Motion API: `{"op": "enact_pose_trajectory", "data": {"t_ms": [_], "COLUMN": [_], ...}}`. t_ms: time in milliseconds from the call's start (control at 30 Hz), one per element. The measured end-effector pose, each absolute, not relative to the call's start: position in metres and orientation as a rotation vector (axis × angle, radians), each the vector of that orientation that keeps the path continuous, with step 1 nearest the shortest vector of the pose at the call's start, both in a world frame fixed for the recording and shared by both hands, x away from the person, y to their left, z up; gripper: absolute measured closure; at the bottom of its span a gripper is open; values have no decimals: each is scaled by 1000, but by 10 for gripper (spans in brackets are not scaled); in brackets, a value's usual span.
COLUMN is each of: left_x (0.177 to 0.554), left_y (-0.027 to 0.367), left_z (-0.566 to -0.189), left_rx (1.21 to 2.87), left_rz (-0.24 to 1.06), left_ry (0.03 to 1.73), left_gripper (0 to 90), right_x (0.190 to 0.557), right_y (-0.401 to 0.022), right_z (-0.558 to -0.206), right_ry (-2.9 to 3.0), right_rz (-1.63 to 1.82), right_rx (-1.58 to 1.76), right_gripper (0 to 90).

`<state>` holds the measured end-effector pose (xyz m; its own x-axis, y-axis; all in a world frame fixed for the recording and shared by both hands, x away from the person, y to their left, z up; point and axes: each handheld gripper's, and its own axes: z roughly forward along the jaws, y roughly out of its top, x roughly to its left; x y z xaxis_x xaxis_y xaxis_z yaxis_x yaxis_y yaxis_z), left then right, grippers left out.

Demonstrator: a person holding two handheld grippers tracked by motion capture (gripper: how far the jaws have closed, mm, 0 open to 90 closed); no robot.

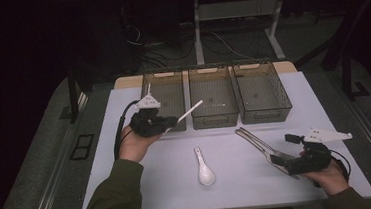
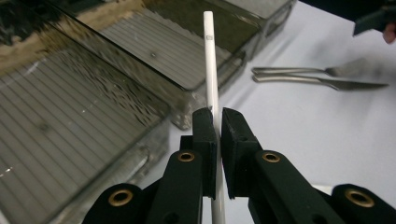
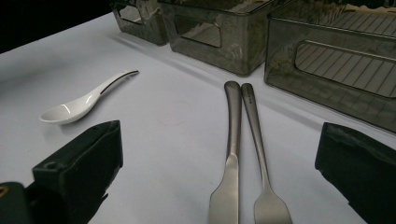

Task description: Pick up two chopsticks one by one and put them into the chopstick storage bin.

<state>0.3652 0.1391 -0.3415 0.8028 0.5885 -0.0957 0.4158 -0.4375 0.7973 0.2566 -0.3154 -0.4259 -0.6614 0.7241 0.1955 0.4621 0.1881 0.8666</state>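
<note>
My left gripper is shut on a thin white stick, likely a chopstick, held above the table and pointing toward the middle basket. My right gripper stands open near the table's right front. Its jaws straddle a metal knife and a metal fork, which lie side by side on the white table. The knife and fork angle toward the baskets. A white ceramic spoon lies bowl-up at the table's centre front.
Three dark see-through baskets stand in a row at the back of the table: left basket, middle one, and right basket. All three look empty. Beyond the table are desk legs and cables on a dark floor.
</note>
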Motion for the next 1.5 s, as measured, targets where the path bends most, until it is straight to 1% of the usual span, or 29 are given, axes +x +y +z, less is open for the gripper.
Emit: {"op": "enact_pose_trajectory", "data": {"t_ms": [267,600,900,1000,1500], "left_x": [391,419,446,455,493], "left_y": [141,142,146,147,143], "left_z": [-332,-329,-332,-333,-349], "left_rx": [2069,2046,2039,2061,2015], "left_rz": [280,317,354,371,421], "left_ry": [788,845,911,924,1057], "left_gripper": [836,836,836,836,835], "right_x": [257,257,257,257,257], "right_y": [-316,-316,-316,-317,-318], "right_z": [-426,-426,-426,-426,-425], "right_ry": [2204,2203,2203,2203,2199], "right_rz": [1465,1469,1470,1474,1490], "right_rx": [1126,1129,1129,1124,1122], "right_gripper": [9,9,9,9,9]}}
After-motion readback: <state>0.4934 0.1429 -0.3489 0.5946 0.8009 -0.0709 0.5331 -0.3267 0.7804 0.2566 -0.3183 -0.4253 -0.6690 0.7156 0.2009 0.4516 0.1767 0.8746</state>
